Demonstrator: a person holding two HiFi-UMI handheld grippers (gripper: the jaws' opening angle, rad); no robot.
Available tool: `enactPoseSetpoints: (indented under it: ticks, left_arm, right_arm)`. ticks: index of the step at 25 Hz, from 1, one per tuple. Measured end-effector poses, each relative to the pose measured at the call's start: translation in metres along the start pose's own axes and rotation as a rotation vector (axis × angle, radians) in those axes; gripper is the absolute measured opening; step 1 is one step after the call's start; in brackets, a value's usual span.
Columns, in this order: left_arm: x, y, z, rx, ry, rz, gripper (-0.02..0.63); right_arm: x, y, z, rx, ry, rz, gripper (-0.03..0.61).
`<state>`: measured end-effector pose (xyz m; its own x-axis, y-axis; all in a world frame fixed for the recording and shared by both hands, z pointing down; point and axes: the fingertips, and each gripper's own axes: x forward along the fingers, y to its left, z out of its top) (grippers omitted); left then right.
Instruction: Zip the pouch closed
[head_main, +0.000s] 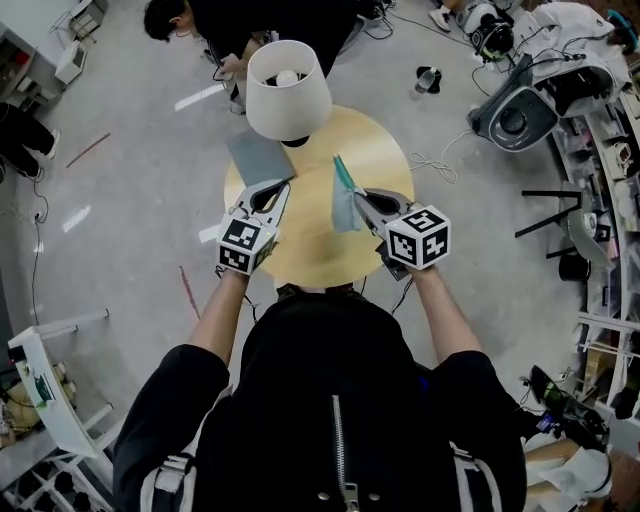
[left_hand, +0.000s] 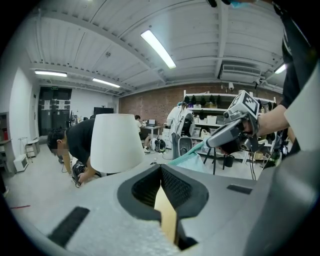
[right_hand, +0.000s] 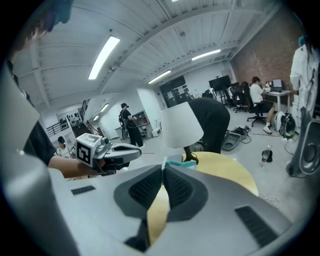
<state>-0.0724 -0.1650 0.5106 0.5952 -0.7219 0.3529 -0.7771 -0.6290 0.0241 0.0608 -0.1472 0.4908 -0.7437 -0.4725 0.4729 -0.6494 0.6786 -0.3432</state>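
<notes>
**A:** How are the hand-held tools posed?

**B:** Both forearms reach out over the near edge of the round table (head_main: 385, 150). The left gripper (head_main: 287, 184) and the right gripper (head_main: 357, 195) point away from the person and a little downward, and their tips angle in toward each other.

**A:** And the jaws?

**B:** The left gripper's jaws are pressed together with nothing between them. The right gripper's jaws are also closed, and they pinch an edge of the teal pouch (head_main: 345, 207) at their tips.

**A:** Where is the pouch, then?

**B:** It hangs from the right gripper over the middle of the table, between the two tools. The left gripper is beside it but not touching. I cannot tell whether its lower edge reaches the wood.

**A:** Counts?

**B:** Two grippers, each with one marker cube, left (head_main: 246, 245) and right (head_main: 418, 237). There is one pouch. On the table are one lamp (head_main: 288, 90) with a white shade at the far edge and one grey sheet (head_main: 258, 155) just beyond the left gripper's tip. One person (head_main: 200, 20) bends over on the floor beyond the table.

**A:** Any writing?

**B:** The print I can make out is the black-and-white square patterns on the cubes.
</notes>
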Motion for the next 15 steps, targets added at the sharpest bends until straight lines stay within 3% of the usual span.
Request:
enactPoseSetpoints:
  ticks: [7,15]
  left_arm:
    - [-0.001,-0.001,0.012,-0.003,-0.029,-0.001,0.002]
    - [-0.001,0.005,0.026,-0.001,-0.064,-0.006,0.002]
  right_arm:
    - [-0.009,-0.012,0.017,-0.042,-0.102,-0.097,0.020]
    - [-0.011,-0.014,0.035,-0.070,-0.173,-0.135,0.018]
